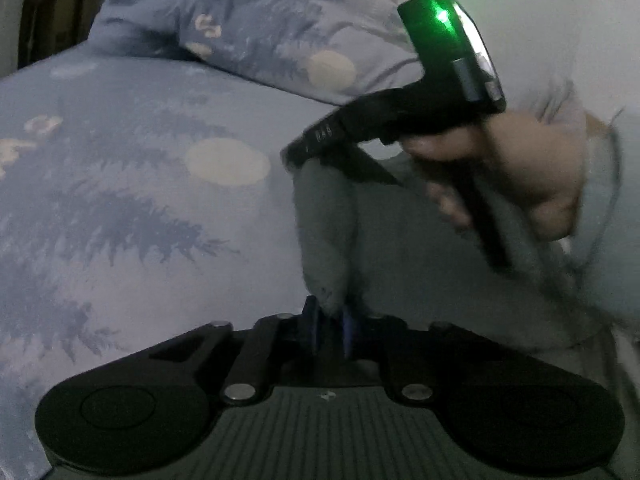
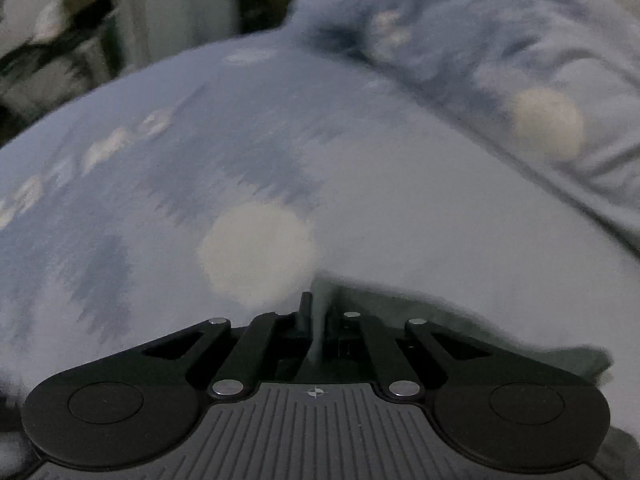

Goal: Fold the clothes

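Left wrist view first: our left gripper (image 1: 329, 322) has its two fingers drawn close together, pinching a bunched edge of the grey garment (image 1: 420, 248) between the blue pads (image 1: 310, 320). From that pinch the cloth rises in a soft, fuzzy fold up to the tips of our right gripper (image 1: 298, 156), which also appears to nip the same edge, though blur keeps us from seeing its fingertips clearly. Behind those tips the black body of that gripper carries a housing with a green light (image 1: 442, 16), and our right hand (image 1: 516, 172) wraps the handle, a pale grey sleeve (image 1: 608, 216) behind it. The rest of the garment spreads to the right and below, lying on the bedspread (image 1: 132, 184), which is blue with darker tree shapes and pale round dots. A rumpled pillow or quilt in the same print (image 1: 256, 24) lies further back.

In the right wrist view, the fingers of the right gripper (image 2: 318, 312) are pressed together on a thin vertical strip of the pale grey garment (image 2: 460, 240), which billows out just beyond them to the right. The printed bedspread (image 2: 132, 184) fills the left, with dim, blurred furniture (image 2: 80, 32) at the far top left
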